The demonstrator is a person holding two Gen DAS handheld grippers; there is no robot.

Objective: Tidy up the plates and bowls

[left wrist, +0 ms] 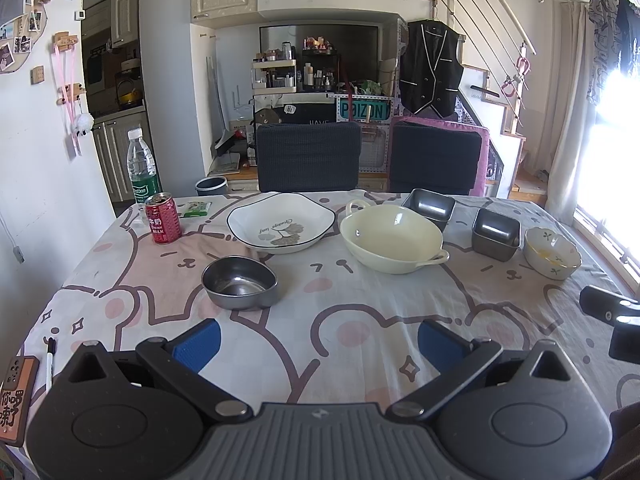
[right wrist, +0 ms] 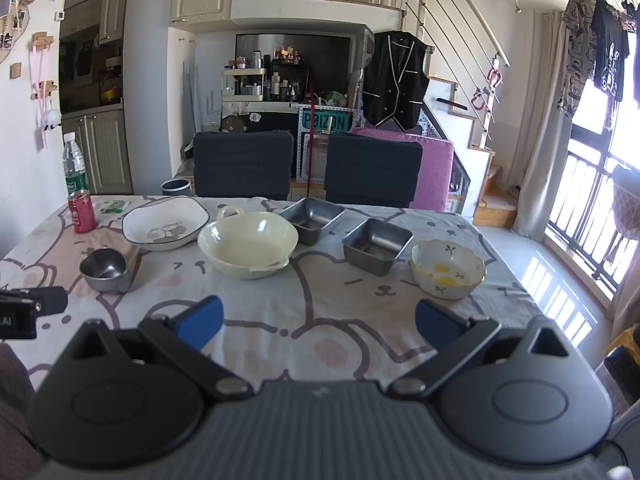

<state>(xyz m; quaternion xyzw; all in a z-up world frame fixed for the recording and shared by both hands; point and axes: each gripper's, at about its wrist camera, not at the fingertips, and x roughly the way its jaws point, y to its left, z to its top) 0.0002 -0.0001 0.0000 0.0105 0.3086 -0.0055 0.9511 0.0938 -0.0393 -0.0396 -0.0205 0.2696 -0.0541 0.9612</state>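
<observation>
Hovering over the near edge of the table [left wrist: 320,312], left claw [left wrist: 318,342] spread wide, nothing between its blue pads. Right claw [right wrist: 318,326] likewise wide apart and empty. Just ahead of the left claw, slightly left: steel bowl [left wrist: 239,282]. Farther out: white plate [left wrist: 281,222], cream bowl [left wrist: 394,239] to its right. Ahead of the right claw: square tin [right wrist: 378,245], a second tin [right wrist: 312,214] behind it, flowered bowl [right wrist: 447,268] ahead-right. Red can [left wrist: 163,219] and water bottle [left wrist: 141,166] far left.
</observation>
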